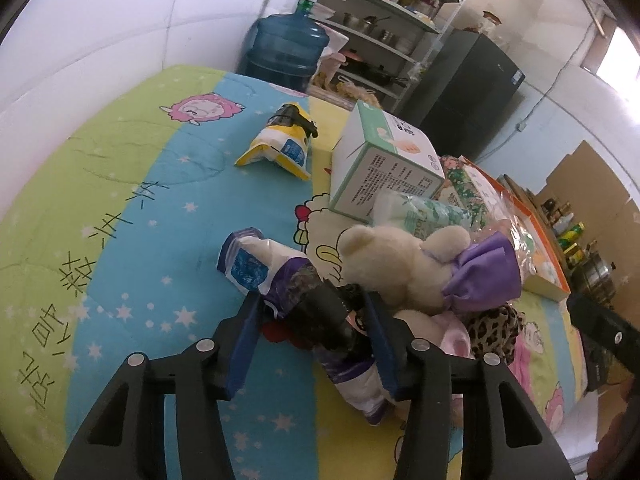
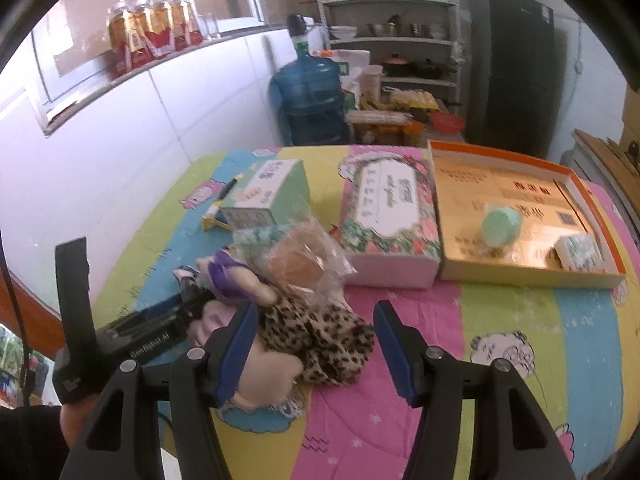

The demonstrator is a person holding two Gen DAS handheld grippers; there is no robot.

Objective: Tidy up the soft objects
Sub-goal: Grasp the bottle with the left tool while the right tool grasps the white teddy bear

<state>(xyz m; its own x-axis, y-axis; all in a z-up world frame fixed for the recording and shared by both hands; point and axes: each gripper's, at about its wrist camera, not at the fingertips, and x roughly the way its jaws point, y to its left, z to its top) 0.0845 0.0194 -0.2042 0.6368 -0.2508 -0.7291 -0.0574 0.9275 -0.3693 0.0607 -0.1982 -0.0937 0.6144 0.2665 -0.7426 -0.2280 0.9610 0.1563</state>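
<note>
My left gripper [image 1: 312,308] is shut on a purple-and-white tissue pack [image 1: 248,264] that lies on the cartoon quilt [image 1: 132,184], both pads pressing its dark middle. Just right of it lies a cream teddy bear [image 1: 392,264] with a purple bow [image 2: 228,276]. My right gripper [image 2: 314,320] stands open, its fingers straddling a leopard-print soft item [image 2: 324,340] without pressing it. A pink plush [image 2: 264,376] lies by its left finger. In the right wrist view the left gripper's black body [image 2: 152,332] comes in from the left, held by a hand.
A yellow tissue pack [image 1: 280,148] lies farther back. A green-and-white box [image 2: 268,196], a floral tissue box [image 2: 388,216] and an orange tray [image 2: 520,184] holding a green round item [image 2: 502,226] and a small pack [image 2: 580,254] line the far side. A clear bag [image 2: 304,264] tops the pile.
</note>
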